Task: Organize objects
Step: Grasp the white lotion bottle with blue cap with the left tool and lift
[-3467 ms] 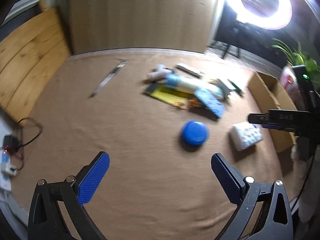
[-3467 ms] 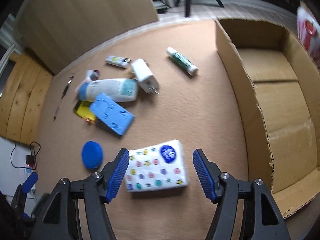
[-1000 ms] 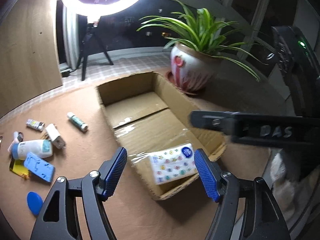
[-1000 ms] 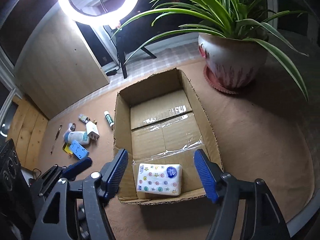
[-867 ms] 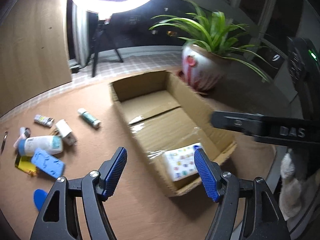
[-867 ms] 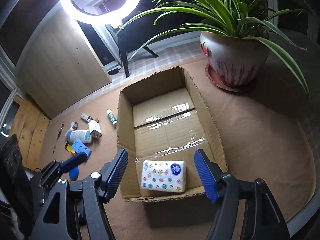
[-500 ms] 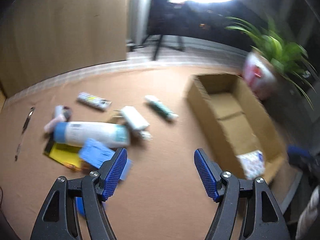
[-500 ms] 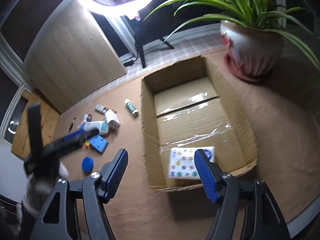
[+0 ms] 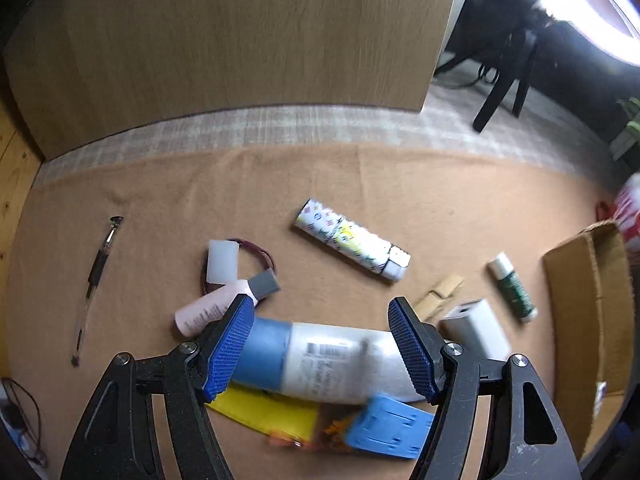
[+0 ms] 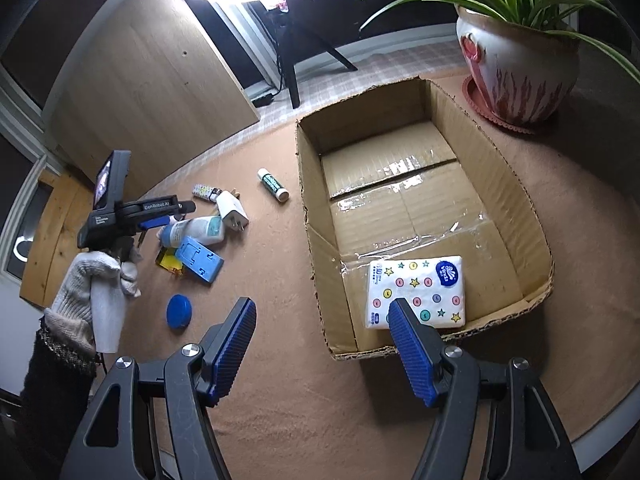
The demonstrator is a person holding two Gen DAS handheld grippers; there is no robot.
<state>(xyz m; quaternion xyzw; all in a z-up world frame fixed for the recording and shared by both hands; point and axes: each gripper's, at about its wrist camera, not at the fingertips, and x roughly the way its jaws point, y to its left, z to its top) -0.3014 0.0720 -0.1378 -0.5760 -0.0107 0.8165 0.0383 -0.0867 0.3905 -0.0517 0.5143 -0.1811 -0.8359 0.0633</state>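
The big white bottle (image 9: pixel 320 364) lies on its side among the clutter on the mat (image 9: pixel 400 184), framed by the wide-open, empty left gripper (image 9: pixel 322 350) apparently lining up a grab, while the right gripper (image 10: pixel 322 350), open and empty too, hangs beside the box (image 10: pixel 316 248) holding the tissue pack (image 10: pixel 416 290).

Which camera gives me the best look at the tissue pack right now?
The right wrist view. It shows the tissue pack lying flat in the near end of the box, its printed top clear, only a corner covered by the right gripper. The left wrist view shows only the box edge; the pack isn't visible.
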